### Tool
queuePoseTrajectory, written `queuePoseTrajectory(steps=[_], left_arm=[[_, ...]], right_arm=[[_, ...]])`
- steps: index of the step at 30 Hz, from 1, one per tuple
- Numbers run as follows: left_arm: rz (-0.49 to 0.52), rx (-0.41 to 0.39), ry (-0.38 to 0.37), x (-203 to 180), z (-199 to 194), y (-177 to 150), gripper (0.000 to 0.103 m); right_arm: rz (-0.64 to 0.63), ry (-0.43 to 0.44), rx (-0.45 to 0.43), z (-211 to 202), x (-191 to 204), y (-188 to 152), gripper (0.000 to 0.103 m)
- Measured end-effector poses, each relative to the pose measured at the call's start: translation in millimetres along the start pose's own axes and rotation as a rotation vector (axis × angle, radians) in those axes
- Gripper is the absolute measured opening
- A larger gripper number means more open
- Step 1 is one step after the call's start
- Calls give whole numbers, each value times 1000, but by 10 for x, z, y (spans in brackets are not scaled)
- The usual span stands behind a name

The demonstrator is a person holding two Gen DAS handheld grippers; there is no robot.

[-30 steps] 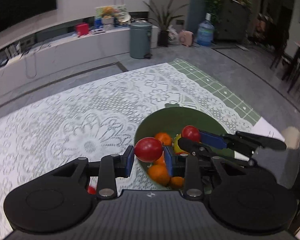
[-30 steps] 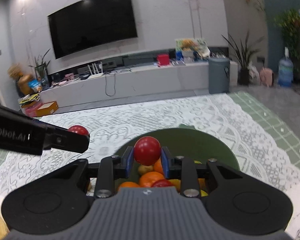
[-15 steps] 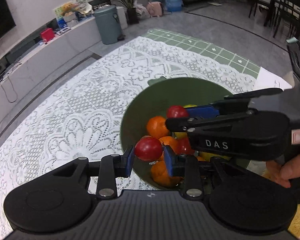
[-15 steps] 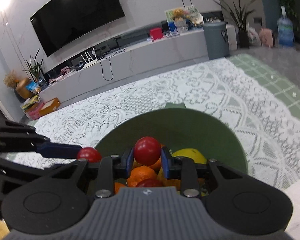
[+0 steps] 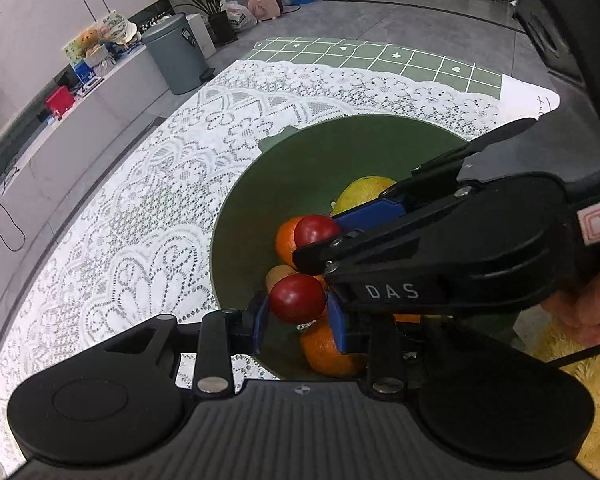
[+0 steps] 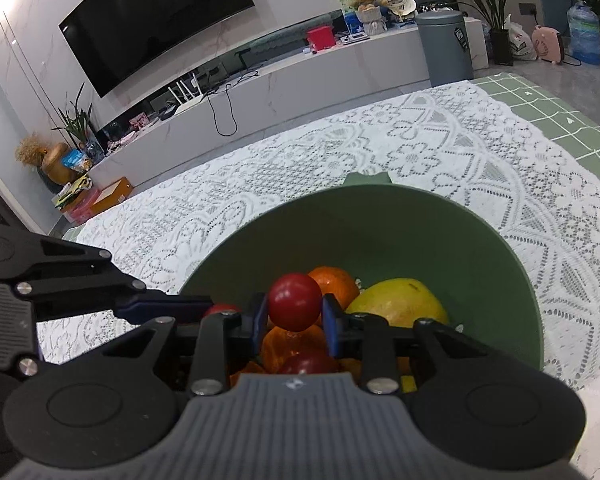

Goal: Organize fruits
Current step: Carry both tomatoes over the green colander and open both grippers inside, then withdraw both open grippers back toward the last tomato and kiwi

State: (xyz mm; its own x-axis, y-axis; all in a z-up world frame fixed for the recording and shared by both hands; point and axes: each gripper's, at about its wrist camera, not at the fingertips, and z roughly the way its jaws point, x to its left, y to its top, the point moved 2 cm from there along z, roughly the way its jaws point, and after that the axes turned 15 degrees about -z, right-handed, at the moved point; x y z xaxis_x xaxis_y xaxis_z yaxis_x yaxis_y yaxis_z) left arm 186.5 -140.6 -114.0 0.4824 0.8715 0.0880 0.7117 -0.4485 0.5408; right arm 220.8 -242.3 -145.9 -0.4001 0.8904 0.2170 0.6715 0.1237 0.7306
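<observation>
A green bowl (image 5: 340,152) (image 6: 440,240) on the lace cloth holds oranges (image 5: 324,354) (image 6: 338,280), a yellow fruit (image 5: 360,194) (image 6: 400,300) and a red fruit (image 6: 306,364). My left gripper (image 5: 299,316) is shut on a small red fruit (image 5: 297,298), just inside the bowl's near rim. My right gripper (image 6: 295,318) is shut on another small red fruit (image 6: 295,301) (image 5: 316,230), low over the pile of fruit. In the left wrist view the right gripper crosses from the right, above the bowl. The left gripper's fingers (image 6: 160,304) enter the right wrist view from the left.
A white lace cloth (image 5: 140,220) (image 6: 420,148) lies over a green checked mat (image 5: 380,56). A hand (image 5: 580,312) grips the right tool, above a yellow fluffy surface (image 5: 588,380). Beyond are a grey bin (image 6: 446,48), a TV (image 6: 152,20) and a low shelf.
Both grippers have come down into the bowl, each still holding its red fruit. The left one has rolled, and the bowl looms larger in both views.
</observation>
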Motion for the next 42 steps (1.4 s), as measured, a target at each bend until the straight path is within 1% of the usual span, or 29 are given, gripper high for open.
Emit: queuePoseTrajectory(steps=[6, 10, 12, 13, 15, 20, 22, 24, 26, 28, 30, 32, 37, 42], left_arm=[[-19, 3, -1, 32, 32, -10, 36], [-26, 0, 4, 21, 41, -11, 36], [-31, -1, 8, 14, 45, -11, 36], [-35, -1, 11, 17, 48, -9, 37], [-42, -5, 23, 20, 49, -10, 41], [-39, -14, 35, 13, 31, -22, 42], [-37, -18, 38, 5, 10, -25, 47], [-34, -27, 46, -3, -26, -34, 51], [-32, -36, 46, -9, -83, -45, 51], [-43, -47, 42, -2, -156, -52, 51], [-66, -62, 38, 24, -252, -76, 51], [-101, -78, 41, 70, -356, -97, 51], [-217, -131, 65, 190, -630, -187, 52], [-308, -176, 115, 308, -888, -322, 52]], right_arm=[[6, 5, 2, 4, 0, -9, 29], [17, 2, -12, -15, -7, -5, 29], [28, 1, -31, -47, -27, -4, 33], [32, -4, -40, -65, -33, -4, 35], [38, -13, -52, -88, -43, -5, 35], [40, -19, -58, -95, -50, -4, 36], [44, -21, -63, -106, -59, -7, 36], [47, -24, -68, -118, -65, -9, 37], [45, -29, -75, -137, -61, -12, 41], [40, -40, -89, -169, -56, -13, 41], [41, -49, -105, -207, -57, -15, 44], [41, -64, -122, -249, -53, -20, 57], [-9, -90, -171, -340, 45, -21, 58], [-78, -103, -210, -420, 227, -39, 59]])
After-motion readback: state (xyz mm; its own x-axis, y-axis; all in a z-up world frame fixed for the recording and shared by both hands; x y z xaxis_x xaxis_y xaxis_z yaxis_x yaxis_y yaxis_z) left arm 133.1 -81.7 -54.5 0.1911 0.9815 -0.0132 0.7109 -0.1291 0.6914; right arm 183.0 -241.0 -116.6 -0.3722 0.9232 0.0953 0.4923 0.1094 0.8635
